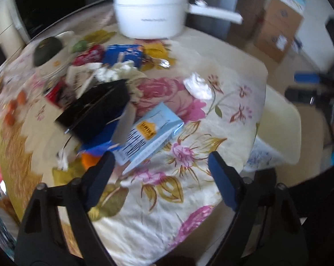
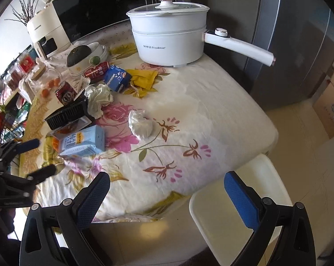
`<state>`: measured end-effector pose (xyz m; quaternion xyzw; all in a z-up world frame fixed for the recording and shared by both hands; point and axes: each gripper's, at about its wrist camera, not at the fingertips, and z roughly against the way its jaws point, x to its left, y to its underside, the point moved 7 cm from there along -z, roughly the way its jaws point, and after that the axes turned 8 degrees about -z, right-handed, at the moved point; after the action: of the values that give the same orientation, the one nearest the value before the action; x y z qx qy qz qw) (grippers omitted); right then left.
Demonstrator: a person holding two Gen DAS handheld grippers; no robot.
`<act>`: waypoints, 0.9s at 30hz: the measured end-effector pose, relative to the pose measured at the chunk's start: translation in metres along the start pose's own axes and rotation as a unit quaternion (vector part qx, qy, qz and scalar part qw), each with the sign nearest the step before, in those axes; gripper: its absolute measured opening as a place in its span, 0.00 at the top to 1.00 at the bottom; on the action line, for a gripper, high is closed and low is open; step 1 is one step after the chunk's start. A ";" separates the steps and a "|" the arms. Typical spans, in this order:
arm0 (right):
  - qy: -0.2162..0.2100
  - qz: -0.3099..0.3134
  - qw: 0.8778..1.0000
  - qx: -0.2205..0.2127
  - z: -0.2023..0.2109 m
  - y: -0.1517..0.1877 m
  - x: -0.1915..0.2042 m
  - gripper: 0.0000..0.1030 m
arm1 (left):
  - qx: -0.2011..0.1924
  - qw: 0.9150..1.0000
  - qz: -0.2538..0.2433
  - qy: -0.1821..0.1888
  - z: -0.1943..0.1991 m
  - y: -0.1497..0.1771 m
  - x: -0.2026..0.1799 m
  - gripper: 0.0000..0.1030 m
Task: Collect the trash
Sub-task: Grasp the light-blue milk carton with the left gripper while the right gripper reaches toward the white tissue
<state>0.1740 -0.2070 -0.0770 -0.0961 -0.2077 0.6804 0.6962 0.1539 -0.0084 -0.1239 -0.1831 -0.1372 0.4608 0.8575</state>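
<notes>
Trash lies on the floral tablecloth [image 2: 189,110]: a light blue milk carton [image 2: 82,141] [image 1: 151,133], a black plastic tray [image 2: 67,113] [image 1: 95,110], crumpled white tissues [image 2: 140,122] [image 1: 198,85], a larger paper wad [image 2: 99,98], a dark blue carton [image 2: 117,77] [image 1: 123,54], red cans [image 2: 66,94] [image 2: 97,71] and a yellow wrapper [image 2: 144,78]. My left gripper [image 1: 160,166] is open and empty just short of the light blue carton; it also shows in the right wrist view [image 2: 37,157]. My right gripper [image 2: 167,188] is open and empty above the table's near edge.
A white electric pot [image 2: 169,37] with a long handle stands at the back. A bowl with a dark squash [image 2: 80,54] and jars sit at the left. A white chair seat [image 2: 244,188] is by the table's near right corner. Cardboard boxes [image 1: 277,26] stand on the floor.
</notes>
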 end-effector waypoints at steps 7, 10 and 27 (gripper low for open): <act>-0.004 -0.027 1.000 -0.008 -0.001 -0.017 -0.022 0.00 | 0.068 0.995 -0.076 0.008 -0.049 -0.018 0.001 0.30; -0.015 -0.042 0.999 0.005 -0.005 -0.016 -0.031 0.00 | 0.081 0.992 -0.100 -0.005 -0.058 -0.026 0.003 0.31; -0.012 -0.086 0.996 0.001 0.006 -0.008 -0.069 0.00 | 0.132 0.982 -0.126 -0.043 -0.084 -0.027 0.009 0.30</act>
<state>0.1797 -0.2768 -0.0789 -0.0691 -0.2229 0.6192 0.7498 0.2127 -0.0300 -0.1865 -0.0297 -0.1335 0.3708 0.9186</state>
